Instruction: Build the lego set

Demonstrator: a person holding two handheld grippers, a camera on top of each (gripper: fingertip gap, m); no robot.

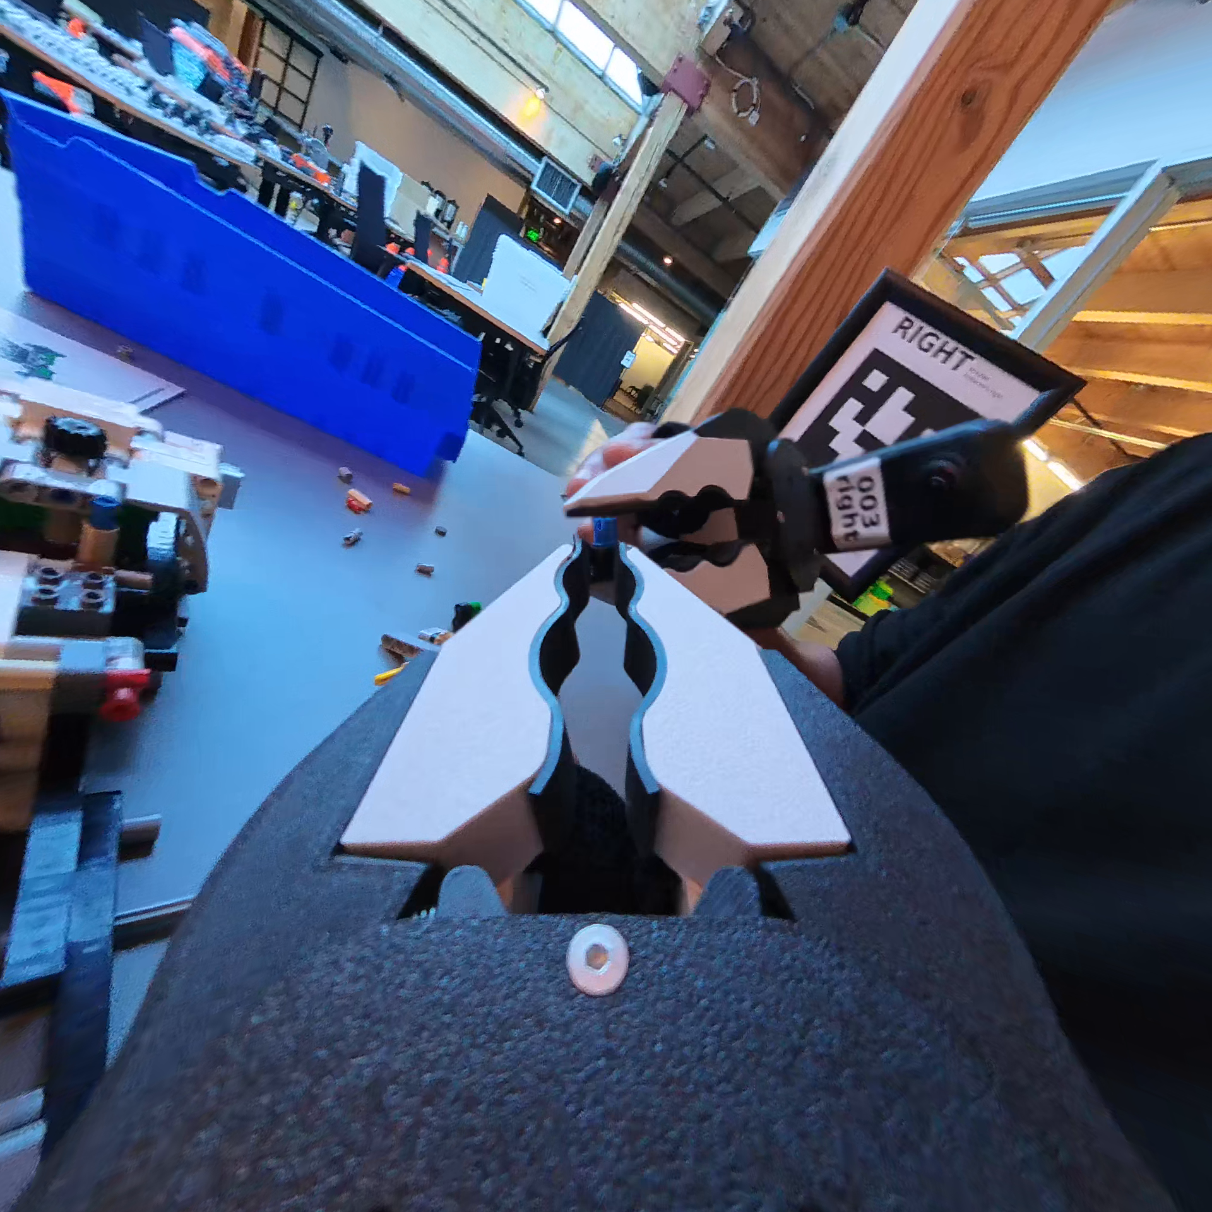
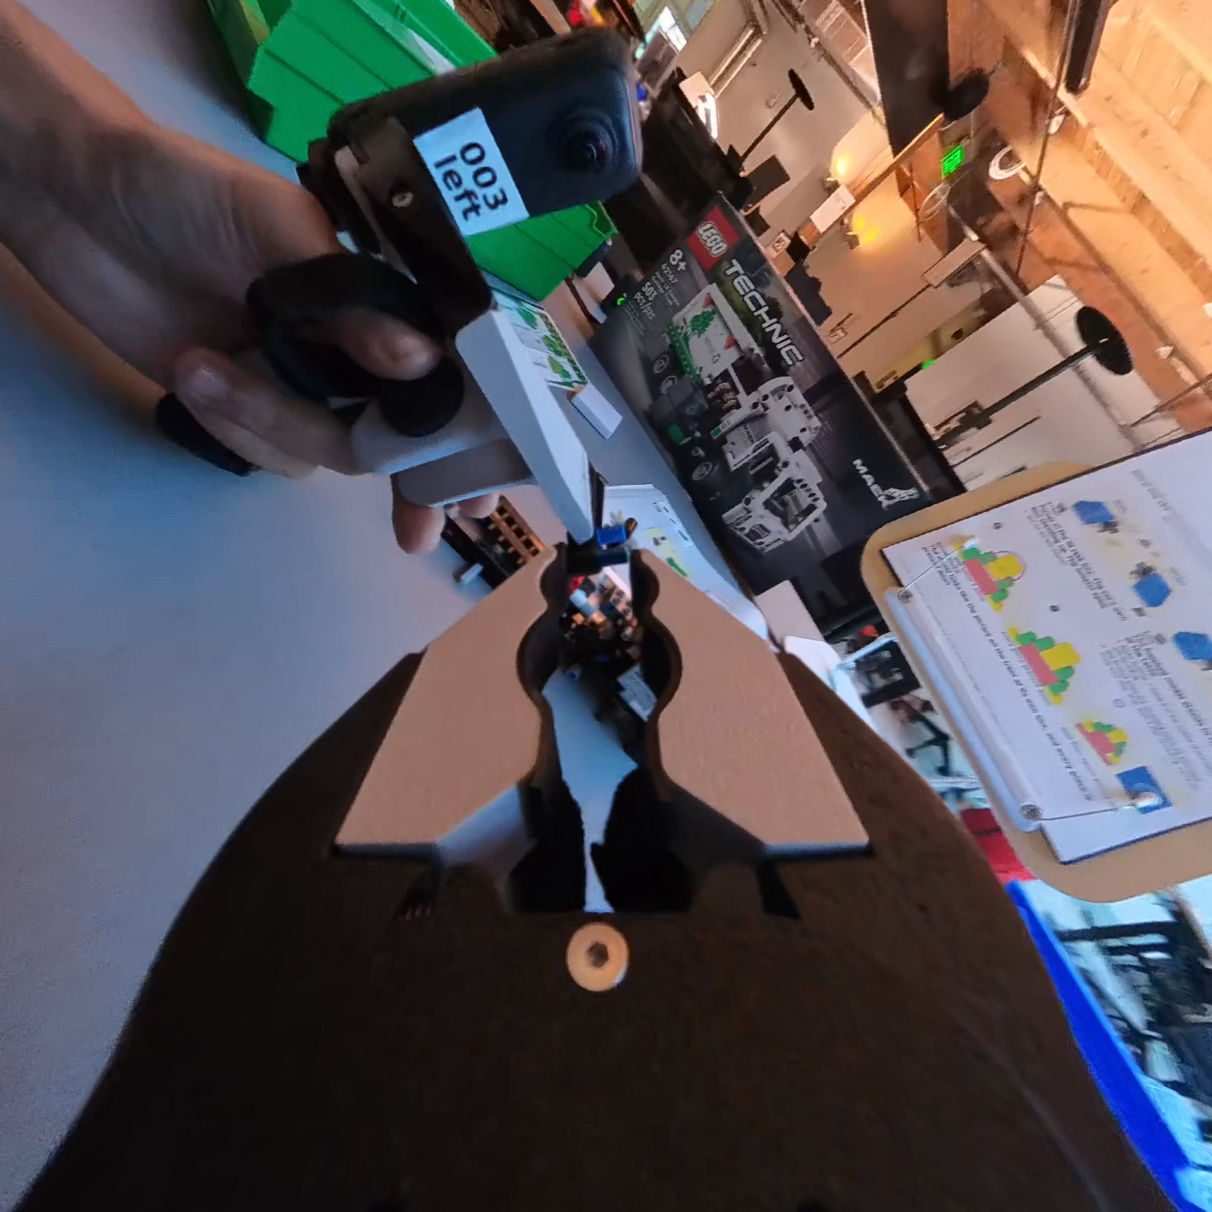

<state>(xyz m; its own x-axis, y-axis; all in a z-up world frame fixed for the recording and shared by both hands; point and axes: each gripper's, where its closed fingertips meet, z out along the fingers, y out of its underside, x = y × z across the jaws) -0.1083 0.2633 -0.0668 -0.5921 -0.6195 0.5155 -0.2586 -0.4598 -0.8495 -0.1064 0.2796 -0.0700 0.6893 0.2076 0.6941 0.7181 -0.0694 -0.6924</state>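
The left hand-held gripper (image 1: 598,549) and the right hand-held gripper (image 2: 598,556) meet tip to tip above the grey table (image 1: 295,590), both nearly closed on one small blue and black lego piece (image 1: 602,532).

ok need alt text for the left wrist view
The left claw pinches a small blue and black lego piece at its tips, meeting the right claw above a grey table. A part-built lego model sits left, before a blue bin.

daylight from skylights | warm lamps | edges blurred, fisheye-warped
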